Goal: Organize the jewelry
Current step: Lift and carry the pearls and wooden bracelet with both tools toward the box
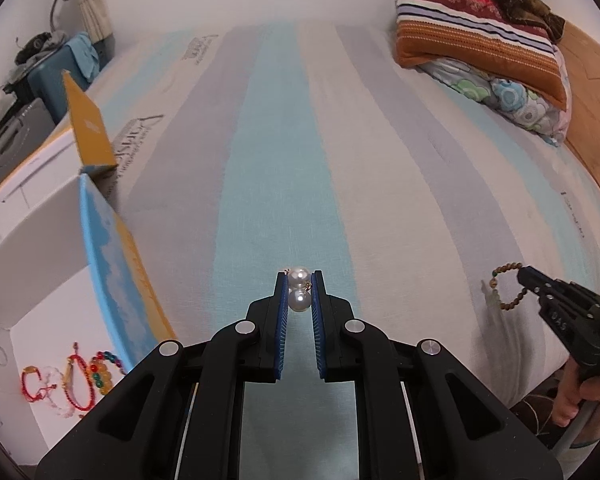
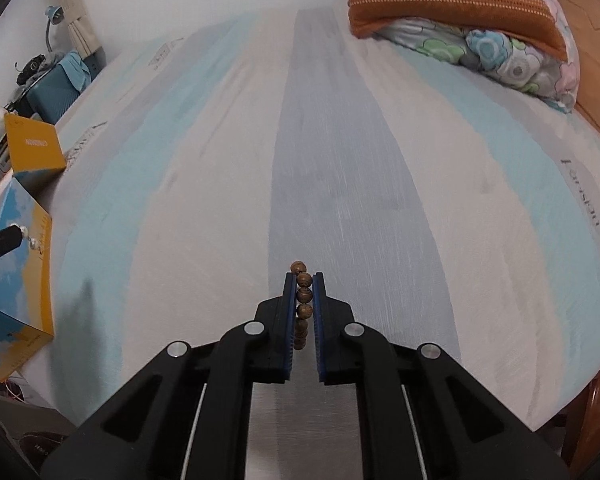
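Observation:
My left gripper [image 1: 300, 280] is shut on a pair of white pearl earrings [image 1: 299, 294], held above the striped bed sheet [image 1: 284, 140]. My right gripper [image 2: 303, 280] is shut on a brown wooden bead bracelet [image 2: 303, 304], which hangs between the pads. The left wrist view shows the right gripper [image 1: 526, 276] at the right with the bracelet [image 1: 504, 286] dangling from it. An open white box [image 1: 52, 344] at the left holds red and coloured bead bracelets [image 1: 80, 380]. The right wrist view shows the left gripper [image 2: 18, 234] at the left edge.
The box's blue and yellow flaps [image 1: 112, 264] stand up beside the bed. Folded blankets and a floral pillow [image 1: 480, 52] lie at the far right. A wooden headboard [image 1: 592, 112] runs behind them. Suitcases and a lamp [image 1: 40, 64] stand at the far left.

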Demonstrator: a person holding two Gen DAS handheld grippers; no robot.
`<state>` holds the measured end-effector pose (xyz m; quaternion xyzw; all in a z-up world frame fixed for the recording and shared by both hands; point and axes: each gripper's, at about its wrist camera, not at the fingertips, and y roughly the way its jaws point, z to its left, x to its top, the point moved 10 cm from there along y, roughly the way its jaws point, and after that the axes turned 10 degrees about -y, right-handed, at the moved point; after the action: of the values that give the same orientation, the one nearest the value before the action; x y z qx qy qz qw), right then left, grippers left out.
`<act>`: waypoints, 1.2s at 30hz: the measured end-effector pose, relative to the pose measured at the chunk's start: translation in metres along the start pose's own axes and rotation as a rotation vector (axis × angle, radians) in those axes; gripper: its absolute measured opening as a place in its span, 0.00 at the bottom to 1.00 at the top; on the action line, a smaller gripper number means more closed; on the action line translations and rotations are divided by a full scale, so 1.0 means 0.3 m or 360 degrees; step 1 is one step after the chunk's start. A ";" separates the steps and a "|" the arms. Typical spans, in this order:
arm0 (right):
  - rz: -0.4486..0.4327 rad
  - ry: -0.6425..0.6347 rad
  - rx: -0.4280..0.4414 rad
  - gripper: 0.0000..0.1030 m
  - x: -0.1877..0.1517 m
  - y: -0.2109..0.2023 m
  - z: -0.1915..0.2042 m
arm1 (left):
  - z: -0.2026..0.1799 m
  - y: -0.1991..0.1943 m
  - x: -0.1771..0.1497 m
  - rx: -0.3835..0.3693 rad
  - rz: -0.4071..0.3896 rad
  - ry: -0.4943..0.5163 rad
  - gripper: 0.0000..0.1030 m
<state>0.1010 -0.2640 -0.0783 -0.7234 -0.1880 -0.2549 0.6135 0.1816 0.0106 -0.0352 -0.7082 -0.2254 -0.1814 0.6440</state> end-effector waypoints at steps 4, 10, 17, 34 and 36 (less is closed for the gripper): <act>-0.0035 -0.0021 -0.0005 0.07 0.047 -0.047 0.014 | 0.008 -0.039 0.015 -0.0017 -0.0011 -0.0030 0.11; -0.0106 -0.0029 0.0000 0.07 0.136 -0.124 0.037 | 0.039 -0.087 0.025 -0.0006 -0.0019 -0.0056 0.11; -0.0169 -0.0042 0.0016 0.07 0.233 -0.194 0.123 | 0.107 -0.152 0.041 0.0013 -0.0056 -0.0111 0.11; -0.0288 -0.0236 0.0151 0.07 0.393 -0.340 0.523 | 0.358 -0.339 0.080 0.0124 -0.0176 -0.0254 0.11; -0.0304 -0.0265 0.0168 0.07 0.404 -0.359 0.582 | 0.402 -0.368 0.076 0.0142 -0.0192 -0.0281 0.11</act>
<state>0.1591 -0.0782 0.0593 -0.6876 -0.3193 -0.2410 0.6060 0.1357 0.1400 0.0562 -0.6773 -0.3312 -0.1466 0.6404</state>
